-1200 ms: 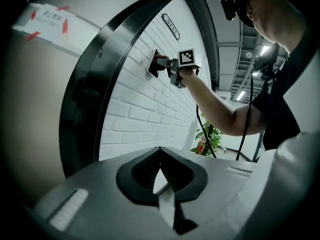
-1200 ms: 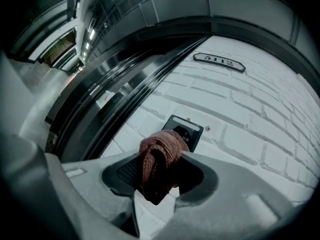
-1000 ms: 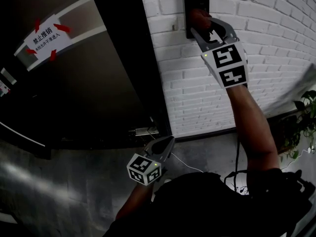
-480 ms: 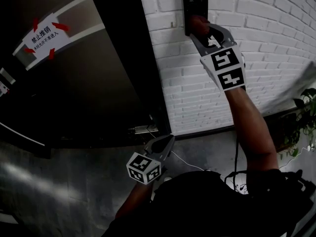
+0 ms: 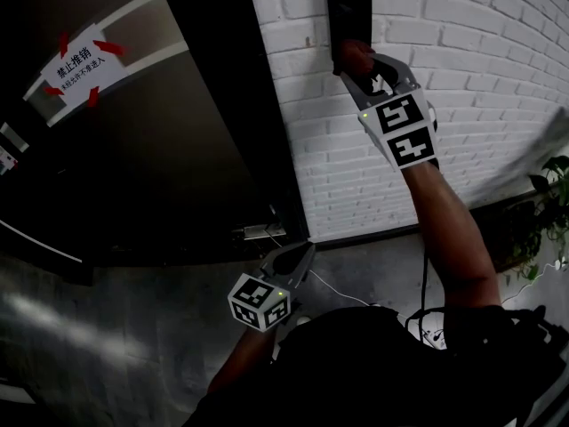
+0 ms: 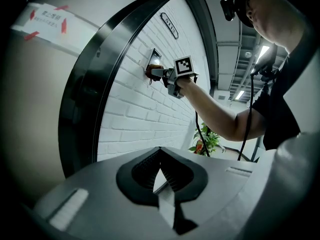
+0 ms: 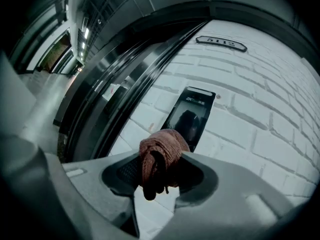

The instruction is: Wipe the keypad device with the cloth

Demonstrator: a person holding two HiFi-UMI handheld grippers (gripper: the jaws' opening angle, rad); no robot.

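Right gripper: up on the wall, right gripper [image 5: 356, 54] with its jaws clamped on a bunched reddish cloth [image 7: 161, 155], wad leading.
Keypad device: the dark keypad device [image 5: 348, 12] is fixed to the white brick wall [image 5: 462, 60] near its left edge, just beside the black door frame [image 5: 258, 132]. The cloth sits at the lower end of the glossy face, and contact looks likely from the head view.
Left gripper: left gripper [image 5: 300, 256] hangs low by the foot of the door frame, jaws drawn in to a sliver with nothing between them.
Risk, overshoot: the wad is right at the bottom edge. One more downward stroke could run it off onto rough brick and mortar, snagging the cloth or tugging it out of the jaws.
Risk, hard contact: only a small bundle pokes past the jaw tips. Tilt the gripper and plastic could scrape the shiny face.
Risk, pressing: push too hard and keys may register.
Against a second ago: the cloth has travelled down the device face from about its middle toward the lower edge. The left gripper has hardly budged.
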